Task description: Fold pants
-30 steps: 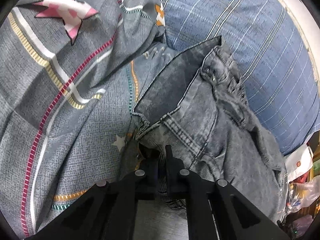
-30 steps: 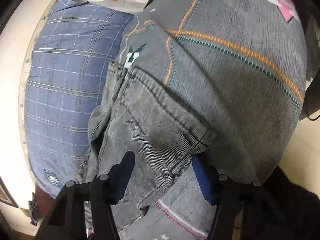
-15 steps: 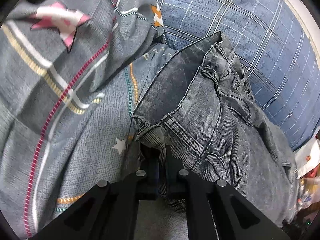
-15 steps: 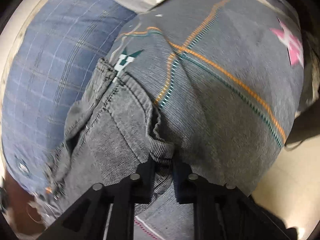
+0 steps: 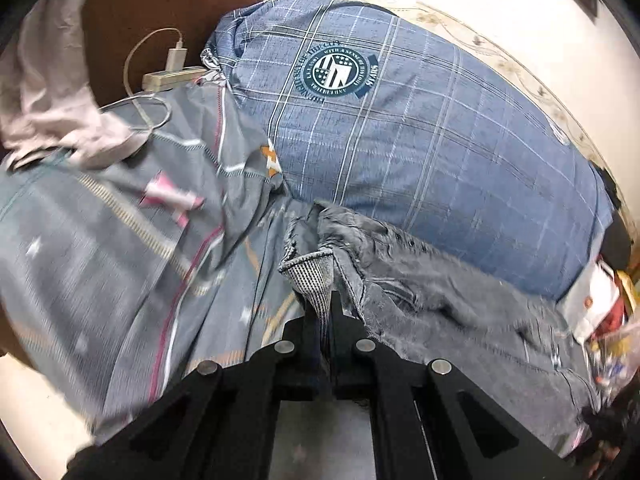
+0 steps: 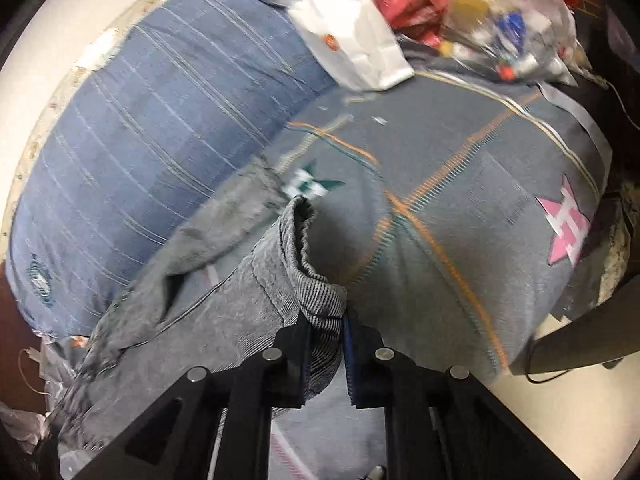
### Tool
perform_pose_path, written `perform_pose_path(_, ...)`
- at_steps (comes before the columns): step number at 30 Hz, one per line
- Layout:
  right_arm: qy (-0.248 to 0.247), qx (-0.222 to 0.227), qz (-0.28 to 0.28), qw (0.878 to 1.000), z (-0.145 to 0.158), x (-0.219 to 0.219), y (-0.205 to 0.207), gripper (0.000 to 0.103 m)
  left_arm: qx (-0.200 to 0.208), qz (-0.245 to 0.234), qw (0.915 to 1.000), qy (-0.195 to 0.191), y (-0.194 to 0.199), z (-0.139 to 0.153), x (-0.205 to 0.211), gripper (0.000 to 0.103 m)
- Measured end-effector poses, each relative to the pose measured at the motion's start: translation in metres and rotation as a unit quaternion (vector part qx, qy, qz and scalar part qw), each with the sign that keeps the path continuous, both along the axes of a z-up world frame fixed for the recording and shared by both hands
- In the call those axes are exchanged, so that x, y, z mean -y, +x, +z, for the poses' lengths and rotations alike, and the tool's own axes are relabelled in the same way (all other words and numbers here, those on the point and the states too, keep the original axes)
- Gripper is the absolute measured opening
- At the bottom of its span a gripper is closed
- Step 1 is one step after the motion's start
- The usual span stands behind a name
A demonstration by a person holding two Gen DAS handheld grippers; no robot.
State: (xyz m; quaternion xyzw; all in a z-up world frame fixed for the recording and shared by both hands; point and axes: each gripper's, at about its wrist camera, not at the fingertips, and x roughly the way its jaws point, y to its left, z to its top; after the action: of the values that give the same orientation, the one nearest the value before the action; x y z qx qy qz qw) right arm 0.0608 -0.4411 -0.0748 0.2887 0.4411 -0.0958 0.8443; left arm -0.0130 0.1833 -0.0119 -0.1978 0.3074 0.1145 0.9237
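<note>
A grey patterned bedsheet [image 5: 120, 248] fills the left and lower left of the left wrist view and the right half of the right wrist view [image 6: 460, 208]. A blue checked pillow [image 5: 420, 132] spans the upper right of the left view and the upper left of the right view [image 6: 152, 128].

The grey denim pants [image 5: 440, 304] lie on the sheet just below the pillow, running from the centre to the lower right of the left view. In the right view they stretch from the centre down to the lower left [image 6: 192, 304].

The left gripper [image 5: 330, 312], at bottom centre, has its fingers pressed nearly together on a turned-over edge of the pants, which rises straight out of the tips. The right gripper [image 6: 324, 320], also at bottom centre, pinches a bunched, rolled hem with a slightly wider gap; the fabric fills the space between the fingers and stands above them.

A white paper bag [image 6: 352, 52] lies top centre of the right view, and a charger with cable [image 5: 176, 58] sits at upper left of the left view.
</note>
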Motion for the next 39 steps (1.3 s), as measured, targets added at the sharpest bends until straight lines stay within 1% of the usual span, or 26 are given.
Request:
perform_pose_path(2,0.007,-0.048,0.014,0.999,-0.029,0.007,0.005,0.025,-0.029,0.005,0.9993,0.021,-0.012,-0.026,0.009,0.003)
perform_pose_path(3,0.007,-0.061,0.014,0.998,-0.038,0.01,0.003,0.032,-0.062,0.0,0.9976,0.032,-0.009,-0.047,0.011,0.003)
perform_pose_path(6,-0.015,-0.045,0.014,0.999,-0.033,0.011,-0.011,0.046,-0.128,0.013,0.9916,-0.019,-0.008,-0.086,-0.006,0.005)
perform_pose_path(7,-0.027,-0.032,0.01,0.999,-0.025,0.013,-0.017,0.051,-0.128,0.022,0.9913,-0.024,-0.01,-0.088,-0.012,0.01)
perform_pose_path(10,-0.033,0.012,0.003,0.999,0.005,0.013,-0.027,0.052,-0.094,0.024,0.9952,-0.018,-0.019,-0.068,-0.018,0.014)
perform_pose_path(11,-0.029,0.027,0.006,0.999,0.014,0.01,-0.027,0.052,-0.078,0.023,0.9967,-0.004,-0.021,-0.055,-0.015,0.015)
perform_pose_path(14,0.011,0.057,0.053,0.997,0.029,-0.005,-0.009,0.061,-0.041,0.009,0.999,0.016,-0.022,-0.032,-0.007,0.019)
perform_pose_path(15,0.032,0.056,0.066,0.996,0.024,-0.01,-0.002,0.063,-0.029,0.003,0.9993,0.021,-0.023,-0.026,-0.002,0.02)
perform_pose_path(17,0.05,0.024,0.078,0.995,0.001,-0.014,0.014,0.064,-0.009,-0.007,0.9994,0.031,-0.018,-0.016,0.007,0.034)
perform_pose_path(19,0.046,-0.052,0.056,0.996,-0.043,-0.008,0.03,0.064,-0.012,-0.015,0.9994,0.027,-0.008,-0.02,0.015,0.039)
perform_pose_path(20,0.059,-0.061,0.045,0.995,-0.056,-0.003,0.03,0.061,-0.021,-0.023,0.9993,0.022,-0.003,-0.027,0.018,0.04)
perform_pose_path(21,0.059,-0.037,0.037,0.997,-0.05,-0.002,0.025,0.061,-0.036,-0.032,0.9987,0.02,0.004,-0.036,0.02,0.042)
perform_pose_path(23,0.051,-0.045,0.046,0.997,-0.036,-0.006,0.027,0.063,-0.134,-0.048,0.9896,0.021,0.028,-0.08,0.021,0.043)
perform_pose_path(24,0.038,-0.04,0.051,0.997,-0.028,-0.01,0.029,0.063,-0.183,-0.055,0.9816,0.009,0.037,-0.104,0.02,0.043)
perform_pose_path(25,0.024,-0.031,0.059,0.998,-0.018,-0.016,0.031,0.063,-0.209,-0.06,0.976,-0.001,0.042,-0.125,0.017,0.039)
perform_pose_path(26,0.015,-0.017,0.066,0.998,-0.009,-0.02,0.032,0.064,-0.18,-0.055,0.9817,0.029,0.037,-0.116,0.021,0.039)
perform_pose_path(27,0.011,-0.005,0.073,0.997,-0.006,-0.023,0.032,0.069,-0.174,-0.054,0.9822,0.046,0.034,-0.111,0.025,0.039)
perform_pose_path(28,0.0,0.0,0.078,0.997,-0.006,-0.027,0.034,0.079,-0.167,-0.057,0.983,0.051,0.033,-0.105,0.027,0.039)
perform_pose_path(29,-0.01,-0.012,0.08,0.997,-0.011,-0.028,0.039,0.084,-0.155,-0.062,0.985,0.044,0.032,-0.099,0.029,0.039)
perform_pose_path(30,-0.013,-0.046,0.077,0.996,-0.024,-0.026,0.049,0.087,-0.147,-0.068,0.9859,0.043,0.033,-0.094,0.03,0.04)
perform_pose_path(31,-0.001,-0.083,0.068,0.994,-0.037,-0.023,0.056,0.086,-0.139,-0.071,0.9866,0.047,0.035,-0.089,0.032,0.04)
perform_pose_path(32,0.017,-0.089,0.061,0.994,-0.041,-0.02,0.059,0.083,-0.125,-0.073,0.988,0.054,0.037,-0.08,0.033,0.04)
perform_pose_path(34,0.023,-0.056,0.064,0.996,-0.024,-0.021,0.062,0.082,-0.101,-0.074,0.9907,0.053,0.038,-0.067,0.033,0.044)
perform_pose_path(35,0.015,-0.04,0.068,0.997,-0.013,-0.023,0.067,0.082,-0.088,-0.074,0.9922,0.048,0.04,-0.061,0.029,0.053)
perform_pose_path(37,0.006,-0.014,0.083,0.996,0.008,-0.03,0.085,0.082,-0.079,-0.065,0.9939,0.04,0.055,-0.054,0.019,0.063)
perform_pose_path(39,0.0,-0.008,0.098,0.995,0.02,-0.036,0.113,0.082,-0.085,-0.057,0.9943,0.031,0.076,-0.054,0.008,0.063)
